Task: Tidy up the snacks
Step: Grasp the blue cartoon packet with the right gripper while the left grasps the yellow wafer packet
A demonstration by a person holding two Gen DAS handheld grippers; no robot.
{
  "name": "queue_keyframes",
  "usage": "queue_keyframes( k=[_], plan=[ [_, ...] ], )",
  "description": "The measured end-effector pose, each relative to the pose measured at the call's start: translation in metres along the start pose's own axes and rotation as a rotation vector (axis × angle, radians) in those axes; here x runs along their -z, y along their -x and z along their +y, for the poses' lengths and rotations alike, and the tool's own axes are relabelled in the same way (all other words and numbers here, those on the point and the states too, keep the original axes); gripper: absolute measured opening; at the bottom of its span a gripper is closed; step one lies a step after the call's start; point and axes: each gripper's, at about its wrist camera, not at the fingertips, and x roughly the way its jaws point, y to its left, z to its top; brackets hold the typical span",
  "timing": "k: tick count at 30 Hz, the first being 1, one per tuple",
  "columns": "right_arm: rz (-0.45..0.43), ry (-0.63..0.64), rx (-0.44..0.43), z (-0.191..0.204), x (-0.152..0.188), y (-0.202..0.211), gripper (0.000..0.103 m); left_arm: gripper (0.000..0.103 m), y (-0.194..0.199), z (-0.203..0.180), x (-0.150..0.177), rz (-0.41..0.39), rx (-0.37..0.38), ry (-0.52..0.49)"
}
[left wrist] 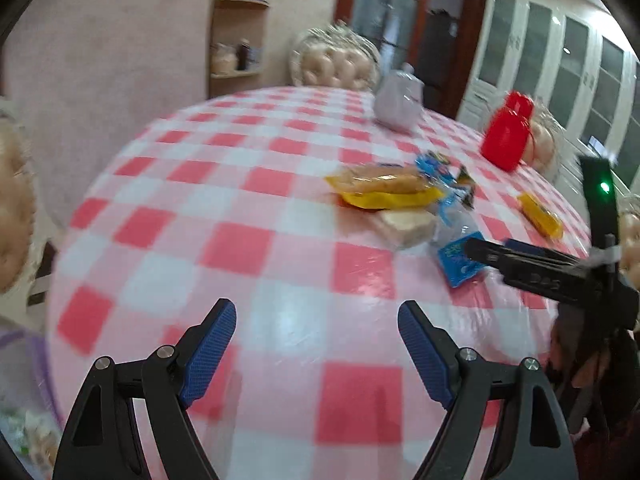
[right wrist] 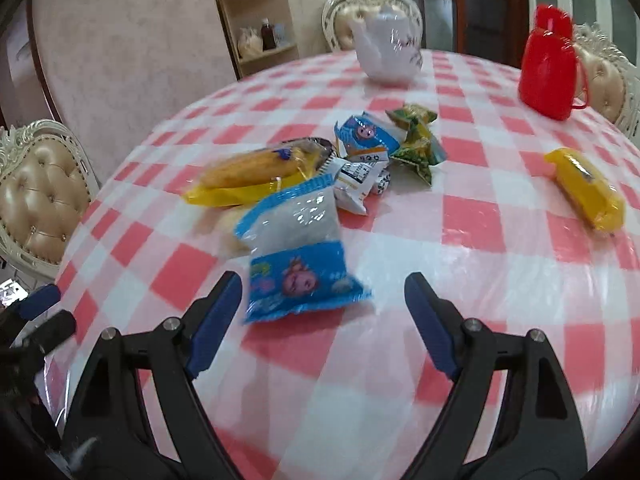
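Observation:
A heap of snack packets lies mid-table: a yellow bread packet, a blue cartoon-pig packet, a white packet and green wrapped sweets. Nearest me lies a larger blue pig packet. My right gripper is open, and the packet's near end lies just between the fingertips, untouched by the pads. A yellow bar lies alone to the right. My left gripper is open over bare checked cloth, with the heap ahead to its right. The right gripper shows by the blue packet.
The round table has a red-and-white checked cover. A white teapot and a red jug stand at the far side. Padded chairs ring the table. A purple-rimmed container with wrapped sweets sits at the left wrist view's lower left.

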Motion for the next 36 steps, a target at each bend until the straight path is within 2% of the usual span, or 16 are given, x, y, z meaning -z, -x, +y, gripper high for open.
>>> queue_keyframes(
  k=[1, 5, 7, 8, 9, 12, 14, 16, 21, 24, 26, 28, 30, 33, 36],
  plan=[
    [0.008, 0.007, -0.005, -0.003, 0.0, -0.002, 0.085, 0.084, -0.009, -0.003, -0.005, 0.009, 0.02, -0.003],
    [0.071, 0.083, -0.004, 0.01, -0.006, -0.029, 0.085, 0.084, -0.034, -0.01, -0.02, 0.024, 0.02, -0.058],
    [0.104, 0.103, 0.007, 0.009, -0.003, -0.032, 0.08, 0.084, -0.046, -0.014, -0.028, 0.035, 0.011, -0.103],
    [0.094, 0.1, -0.005, 0.006, -0.002, -0.03, 0.067, 0.084, -0.054, -0.015, -0.034, 0.042, 0.016, -0.12],
    [0.079, 0.095, -0.019, 0.003, -0.002, -0.027, 0.062, 0.084, -0.061, -0.018, -0.039, 0.048, 0.021, -0.13],
    [0.043, 0.077, 0.055, -0.015, 0.003, -0.012, 0.058, 0.084, -0.071, -0.027, -0.051, 0.058, 0.065, -0.107],
    [0.029, -0.026, 0.022, -0.045, 0.008, 0.005, 0.058, 0.084, -0.07, -0.041, -0.055, 0.041, 0.129, -0.074],
    [0.002, -0.089, 0.021, -0.069, 0.008, 0.02, 0.058, 0.084, -0.073, -0.065, -0.057, 0.049, 0.207, -0.05],
    [-0.092, -0.204, 0.131, -0.141, 0.026, 0.078, 0.058, 0.084, -0.092, -0.145, -0.066, 0.102, 0.347, -0.003],
    [-0.127, -0.292, 0.296, -0.198, 0.043, 0.108, 0.058, 0.084, -0.115, -0.211, -0.073, 0.148, 0.443, 0.05],
    [-0.142, -0.358, 0.348, -0.23, 0.053, 0.121, 0.058, 0.084, -0.135, -0.257, -0.08, 0.173, 0.47, 0.118],
    [-0.147, -0.401, 0.401, -0.256, 0.062, 0.13, 0.058, 0.084, -0.151, -0.291, -0.086, 0.189, 0.457, 0.173],
    [-0.145, -0.431, 0.449, -0.279, 0.066, 0.137, 0.058, 0.084, -0.168, -0.326, -0.089, 0.184, 0.384, 0.203],
    [-0.158, -0.471, 0.461, -0.3, 0.069, 0.144, 0.058, 0.084, -0.184, -0.367, -0.096, 0.181, 0.246, 0.138],
    [-0.176, -0.528, 0.439, -0.314, 0.07, 0.152, 0.058, 0.084, -0.192, -0.39, -0.107, 0.147, 0.131, 0.07]
  ],
)
